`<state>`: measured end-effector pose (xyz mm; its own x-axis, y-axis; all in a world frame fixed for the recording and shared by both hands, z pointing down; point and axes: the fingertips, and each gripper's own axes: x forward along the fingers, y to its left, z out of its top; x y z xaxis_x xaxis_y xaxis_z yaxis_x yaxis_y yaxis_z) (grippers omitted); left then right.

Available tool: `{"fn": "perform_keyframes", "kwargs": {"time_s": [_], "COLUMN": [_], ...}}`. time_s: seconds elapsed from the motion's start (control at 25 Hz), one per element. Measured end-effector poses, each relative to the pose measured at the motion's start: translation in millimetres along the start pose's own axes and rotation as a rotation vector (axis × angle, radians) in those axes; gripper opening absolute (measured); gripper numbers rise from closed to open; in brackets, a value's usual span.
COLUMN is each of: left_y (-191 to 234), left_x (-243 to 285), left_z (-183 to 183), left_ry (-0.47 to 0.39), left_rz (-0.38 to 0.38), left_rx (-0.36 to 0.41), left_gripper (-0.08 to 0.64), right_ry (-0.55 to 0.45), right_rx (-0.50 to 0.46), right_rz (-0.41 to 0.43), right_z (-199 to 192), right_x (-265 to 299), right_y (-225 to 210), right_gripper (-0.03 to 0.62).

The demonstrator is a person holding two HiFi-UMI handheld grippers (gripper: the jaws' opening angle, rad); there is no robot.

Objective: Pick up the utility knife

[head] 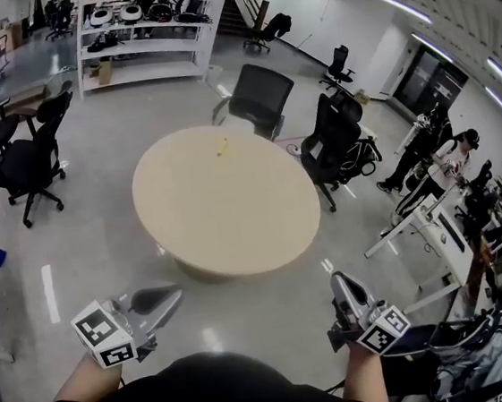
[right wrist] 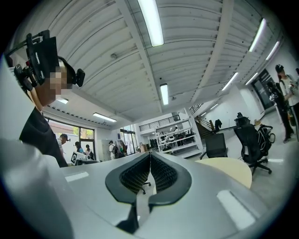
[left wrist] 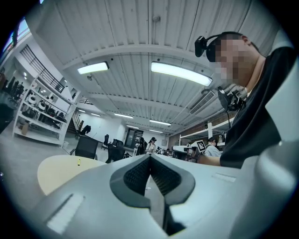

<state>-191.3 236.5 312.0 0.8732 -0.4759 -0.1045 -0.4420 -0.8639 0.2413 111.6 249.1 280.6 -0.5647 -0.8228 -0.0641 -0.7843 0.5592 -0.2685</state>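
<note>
The utility knife (head: 221, 146) is a small yellow thing lying on the far part of the round beige table (head: 235, 215); in the left gripper view the utility knife (left wrist: 79, 162) is a tiny yellow speck on the tabletop. My left gripper (head: 172, 296) is held low at the lower left, well short of the table, jaws shut and empty (left wrist: 150, 155). At the lower right, my right gripper (head: 338, 279) is also short of the table, shut with nothing in it (right wrist: 150, 153).
Black office chairs stand behind the table (head: 257, 96), to its right (head: 332, 137) and at the far left (head: 30, 158). A white shelf unit (head: 146, 27) lines the back wall. Desks with people (head: 437, 174) fill the right side. The floor is glossy grey.
</note>
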Motion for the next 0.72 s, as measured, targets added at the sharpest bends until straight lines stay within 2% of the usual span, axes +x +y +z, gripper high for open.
{"fn": "perform_keyframes", "kwargs": {"time_s": [0.24,0.44,0.56,0.72], "left_y": [37.6,50.9,61.0,72.4], "left_x": [-3.8,8.7,23.3,60.3], "left_z": [4.3,0.5,-0.8,-6.0], "left_ry": [-0.008,0.004,0.011,0.019], "left_rz": [0.007,0.018,0.046,0.108], "left_rx": [-0.021,-0.022,-0.013,0.004], "left_gripper": [-0.003,-0.003,-0.003,-0.003], "right_ry": [0.037,0.034,0.037,0.033], "right_rx": [-0.016,-0.006,0.008,0.037], "right_rz": [0.008,0.017,0.047,0.105], "right_z": [-0.6,-0.9,-5.2,-6.4], "right_x": [41.6,56.8,70.2,88.2], "right_y": [1.9,-18.3,-41.2,-96.0], "right_gripper": [0.02,0.02,0.02,0.02]}}
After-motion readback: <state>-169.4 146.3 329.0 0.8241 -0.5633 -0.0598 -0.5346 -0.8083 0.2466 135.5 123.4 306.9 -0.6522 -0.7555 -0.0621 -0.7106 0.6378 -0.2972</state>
